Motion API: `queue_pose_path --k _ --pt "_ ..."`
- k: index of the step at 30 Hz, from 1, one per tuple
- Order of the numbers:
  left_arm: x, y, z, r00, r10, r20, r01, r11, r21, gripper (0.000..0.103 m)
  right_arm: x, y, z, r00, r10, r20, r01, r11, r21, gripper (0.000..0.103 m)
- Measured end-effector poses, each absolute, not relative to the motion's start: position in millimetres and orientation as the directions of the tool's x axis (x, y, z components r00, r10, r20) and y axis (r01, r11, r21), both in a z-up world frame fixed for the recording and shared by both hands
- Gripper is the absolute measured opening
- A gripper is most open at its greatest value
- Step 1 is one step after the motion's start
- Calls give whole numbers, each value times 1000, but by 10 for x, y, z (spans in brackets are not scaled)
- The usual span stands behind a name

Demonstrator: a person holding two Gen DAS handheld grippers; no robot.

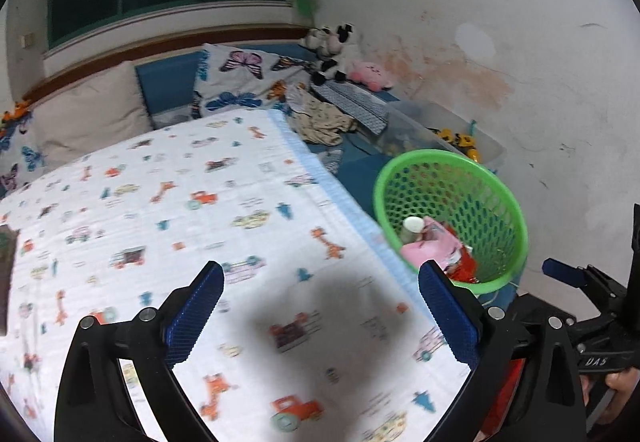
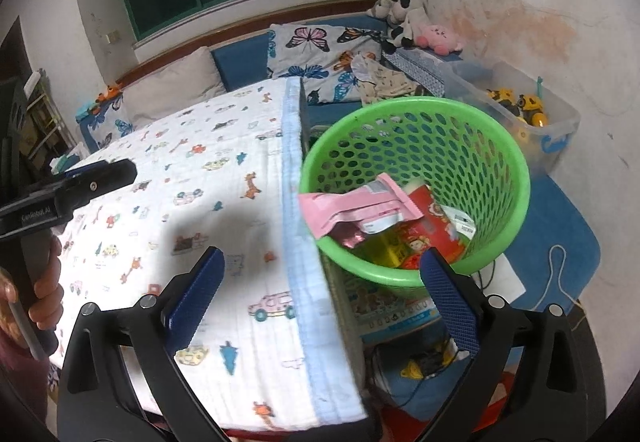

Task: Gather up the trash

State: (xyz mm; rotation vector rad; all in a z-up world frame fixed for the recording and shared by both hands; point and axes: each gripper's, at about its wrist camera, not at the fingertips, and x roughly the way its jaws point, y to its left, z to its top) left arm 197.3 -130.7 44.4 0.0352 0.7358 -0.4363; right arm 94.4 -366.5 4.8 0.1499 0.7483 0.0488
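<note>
Trash wrappers point(image 2: 360, 208) fill the green basket point(image 2: 500, 146); left gripper point(image 1: 320, 306) and right gripper point(image 2: 320, 294) gape empty.

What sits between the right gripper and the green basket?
Nothing solid. In the right wrist view the open right gripper straddles the blanket's blue edge, and the green basket of wrappers sits just beyond its right finger.
</note>
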Motion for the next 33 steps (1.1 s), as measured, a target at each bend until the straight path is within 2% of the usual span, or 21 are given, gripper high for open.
queue_pose_path --k 10,18,25,33 --pt "1676 -874 543 724 -293 -625 330 942 -59 96 856 -3320 119 752 94 -653 -11 992 129 98" --pt "1529 -606 577 753 -259 -605 275 959 -68 96 788 -3214 180 767 77 -637 -1 993 118 98" --pt "1394 -449 592 787 -215 -579 230 972 -48 96 718 -3171 215 785 100 -611 5 986 168 98" --pt "1315 -330 535 795 -187 -577 194 980 -50 96 703 -3077 217 785 83 -613 7 990 143 98"
